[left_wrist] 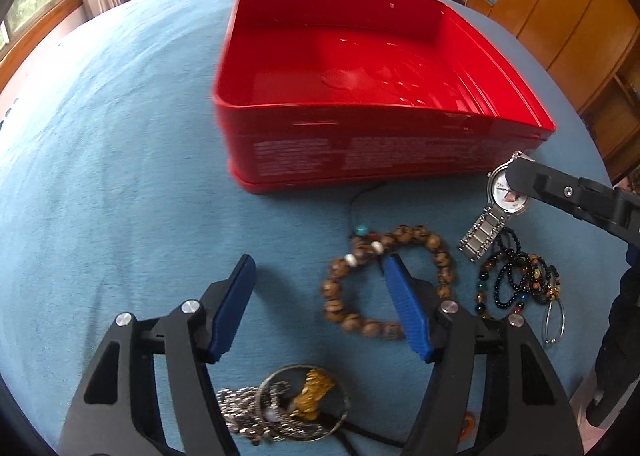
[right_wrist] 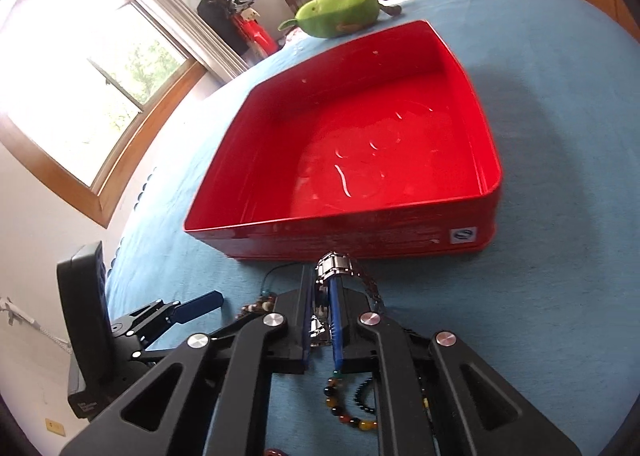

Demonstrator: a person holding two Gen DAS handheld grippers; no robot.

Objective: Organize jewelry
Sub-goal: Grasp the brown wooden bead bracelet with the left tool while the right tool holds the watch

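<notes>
The right hand-held gripper [right_wrist: 320, 308] is clenched on the wristwatch [left_wrist: 505, 192], its blue pads [right_wrist: 335, 320] pressed against the case while the metal link band [left_wrist: 482, 234] trails below toward the blue cloth [left_wrist: 120, 136] covering the bed. The watch is held just in front of the near wall of the red tin [left_wrist: 360, 160], toward the tin's right-hand near corner, and the tin's interior appears empty. The step in hand is judged to be the transfer of the watch into the tin. To perform it well, the watch should be raised until the hanging band clears the rim, carried forward over the tin floor, and lowered before the jaws are released, so that the case is not dropped onto the metal. Care is advised that the band is not snagged on the dark bead strands [left_wrist: 520, 280] lying directly beneath it, since a caught strand could be dragged along. The right hand-held gripper is seen entering from the right edge of the bed, angled downward and toward the tin. The left hand-held gripper [left_wrist: 320, 304] is released, its jaws spread wide and held low above the cloth; the right blue finger overlaps the wooden bead bracelet [left_wrist: 384, 280], though contact cannot be confirmed. A pendant and chain pile [left_wrist: 284, 404] lies beneath the left hand-held gripper at the near edge of the bed.
</notes>
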